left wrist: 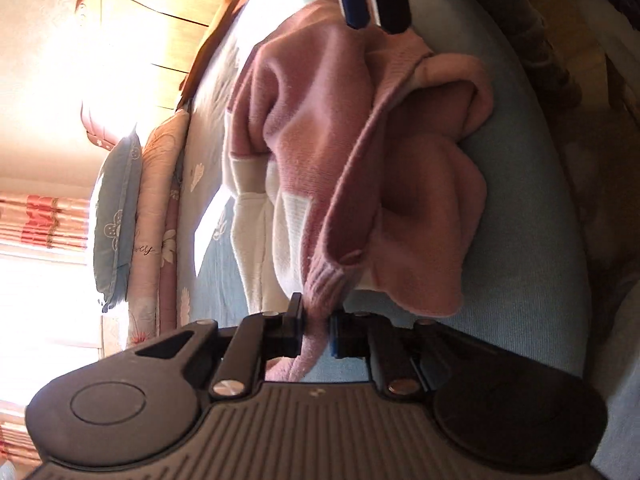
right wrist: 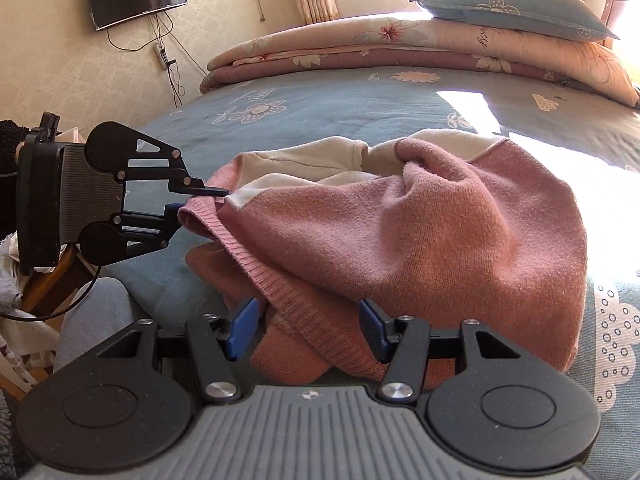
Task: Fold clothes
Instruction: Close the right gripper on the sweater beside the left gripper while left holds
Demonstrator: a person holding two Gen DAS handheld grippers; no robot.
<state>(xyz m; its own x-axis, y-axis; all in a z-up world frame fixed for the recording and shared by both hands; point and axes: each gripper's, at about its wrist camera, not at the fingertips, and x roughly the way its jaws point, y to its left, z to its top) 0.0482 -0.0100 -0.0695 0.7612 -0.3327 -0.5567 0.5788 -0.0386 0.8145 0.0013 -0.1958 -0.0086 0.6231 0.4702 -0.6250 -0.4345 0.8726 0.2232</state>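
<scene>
Left jaws: your left gripper (left wrist: 316,326) is pinched nearly closed on the ribbed hem of the pink sweater (right wrist: 420,232); the knit bunches between the pads and a tail of it hangs below them.
Right jaws: your right gripper (right wrist: 308,330) stands about half open over the near edge of the sweater. Ribbed hem lies between the blue pads, but they do not press on it.
Sweater: it lies crumpled on the bed (right wrist: 320,108), pink with cream panels, one corner drawn out toward your left gripper.
Hard to make out: the left wrist view is rolled on its side and washed out by sunlight at its left. You cannot tell from it how the far sleeve lies. Cream parts are half buried under pink folds.
Cut off: your right gripper shows there only as two fingertips at the top edge.
Beyond: a folded quilt (right wrist: 400,48) sits at the far end of the bed, with a blue pillow (right wrist: 516,8) on top.
</scene>
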